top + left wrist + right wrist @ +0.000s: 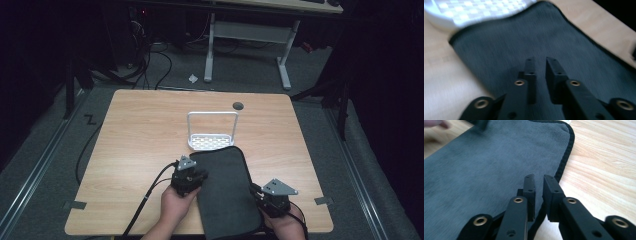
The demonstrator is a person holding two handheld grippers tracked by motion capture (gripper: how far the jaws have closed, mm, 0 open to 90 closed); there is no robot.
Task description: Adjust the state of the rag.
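Note:
A dark grey cloth [225, 190] with black trim lies flat on the wooden table [140, 130], and its near end reaches the front edge. My left gripper [201, 175] hovers over the cloth's left side. In the left gripper view the jaws [541, 61] stand a narrow gap apart above the cloth [511, 45], with nothing between them. My right gripper [256, 192] sits at the cloth's right edge. In the right gripper view its jaws [539, 178] straddle the trimmed edge of the cloth [486, 165], also a narrow gap apart.
A white perforated rack [212, 141] with a tall wire hoop stands just behind the cloth, which touches its base. A round cable hole [238, 105] is in the table's far side. Beyond the table are a white desk frame [247, 30] and floor cables.

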